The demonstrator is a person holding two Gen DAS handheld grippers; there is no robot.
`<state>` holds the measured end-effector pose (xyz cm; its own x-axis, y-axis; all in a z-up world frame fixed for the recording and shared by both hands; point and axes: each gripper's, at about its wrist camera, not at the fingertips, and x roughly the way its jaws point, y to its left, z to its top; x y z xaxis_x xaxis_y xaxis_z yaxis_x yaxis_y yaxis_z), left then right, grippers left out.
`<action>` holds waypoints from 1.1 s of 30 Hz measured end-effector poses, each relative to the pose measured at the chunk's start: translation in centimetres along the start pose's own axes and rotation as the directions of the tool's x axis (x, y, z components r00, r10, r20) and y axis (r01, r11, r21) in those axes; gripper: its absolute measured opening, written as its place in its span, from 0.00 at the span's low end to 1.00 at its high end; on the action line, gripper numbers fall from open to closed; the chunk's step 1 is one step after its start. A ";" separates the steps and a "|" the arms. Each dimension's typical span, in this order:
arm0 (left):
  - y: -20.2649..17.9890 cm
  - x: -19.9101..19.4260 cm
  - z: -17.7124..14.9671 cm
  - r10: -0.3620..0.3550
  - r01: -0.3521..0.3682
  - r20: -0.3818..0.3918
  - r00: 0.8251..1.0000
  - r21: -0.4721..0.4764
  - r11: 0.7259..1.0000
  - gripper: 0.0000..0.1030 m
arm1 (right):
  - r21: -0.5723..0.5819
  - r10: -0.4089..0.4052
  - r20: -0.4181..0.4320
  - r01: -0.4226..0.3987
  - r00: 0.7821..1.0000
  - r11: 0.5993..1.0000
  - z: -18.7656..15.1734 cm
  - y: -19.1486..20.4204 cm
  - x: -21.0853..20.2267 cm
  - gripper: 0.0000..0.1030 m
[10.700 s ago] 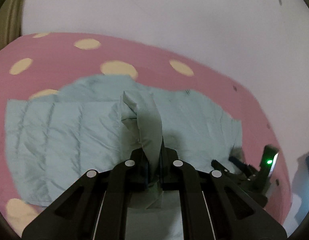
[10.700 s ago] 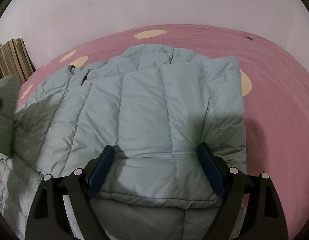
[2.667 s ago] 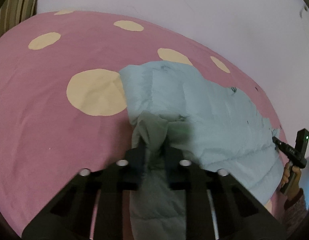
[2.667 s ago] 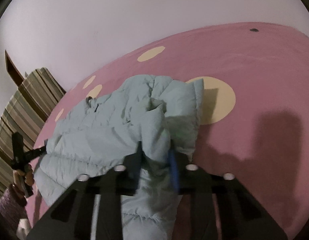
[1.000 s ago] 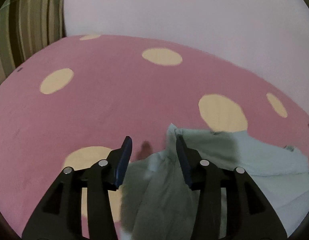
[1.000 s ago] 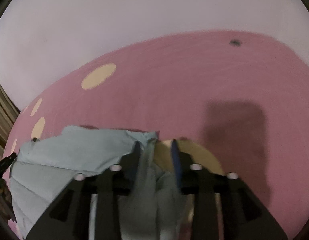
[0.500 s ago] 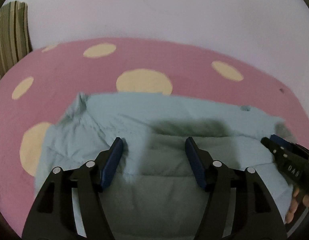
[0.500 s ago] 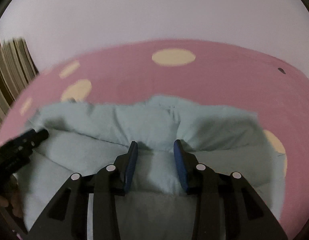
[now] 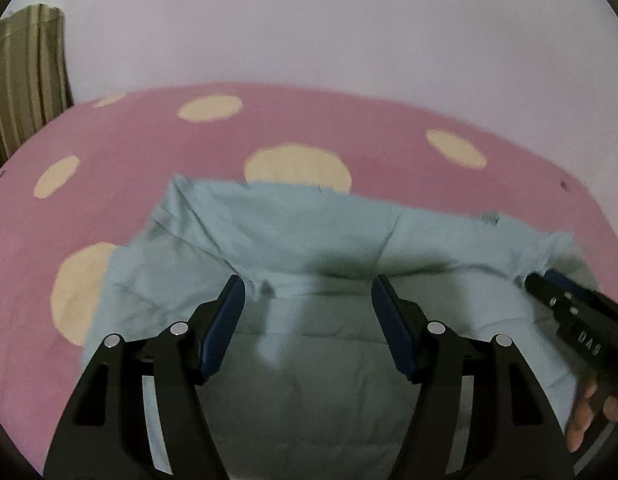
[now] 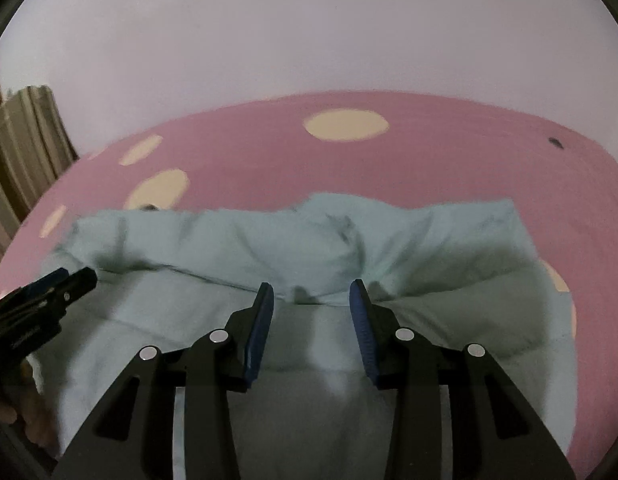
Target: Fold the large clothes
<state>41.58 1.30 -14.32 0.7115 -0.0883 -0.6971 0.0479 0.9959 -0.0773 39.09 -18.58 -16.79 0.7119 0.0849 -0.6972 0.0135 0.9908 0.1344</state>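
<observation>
A pale blue quilted jacket (image 9: 309, 248) lies folded into a broad bundle on the pink spotted bed cover (image 9: 149, 128); it also shows in the right wrist view (image 10: 389, 240). My left gripper (image 9: 308, 292) is open and empty, hovering just above the jacket's near half. My right gripper (image 10: 312, 300) is open and empty above the jacket's middle. The right gripper's tip shows at the jacket's right edge in the left wrist view (image 9: 565, 300). The left gripper's tip shows at the jacket's left edge in the right wrist view (image 10: 57, 284).
The bed cover (image 10: 429, 152) carries cream spots and runs back to a plain pale wall (image 9: 349, 20). A striped curtain (image 9: 25, 76) hangs at the far left, also in the right wrist view (image 10: 25, 136). My hand's fingers (image 9: 589, 412) show at the lower right.
Both grippers let go of the jacket's folded edge about a second ago and opened. They have drawn back a little and the jacket now lies flat as a folded bundle.
</observation>
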 end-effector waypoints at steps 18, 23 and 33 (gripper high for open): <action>6.2 -1.3 -1.6 0.028 -0.031 -0.034 0.999 -0.078 0.996 0.65 | 0.093 -0.057 0.000 0.056 0.998 0.994 -1.1 -5.7 -3.3 0.49; 7.6 1.4 -3.0 0.065 -0.072 -0.103 0.993 -0.064 0.995 0.68 | 0.094 -0.066 -0.076 0.073 0.995 0.993 -3.3 -8.7 -0.3 0.50; 10.7 -6.3 -4.8 0.007 -0.020 -0.064 0.998 -0.200 0.980 0.73 | 0.150 -0.054 -0.002 0.054 0.999 0.987 -5.3 -10.1 -8.5 0.67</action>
<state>34.27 12.45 -14.17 0.6652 -0.0827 -0.7421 -0.1070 0.9730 -0.2044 29.17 -28.70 -15.99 0.7087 0.0312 -0.7049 0.1570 0.9670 0.2007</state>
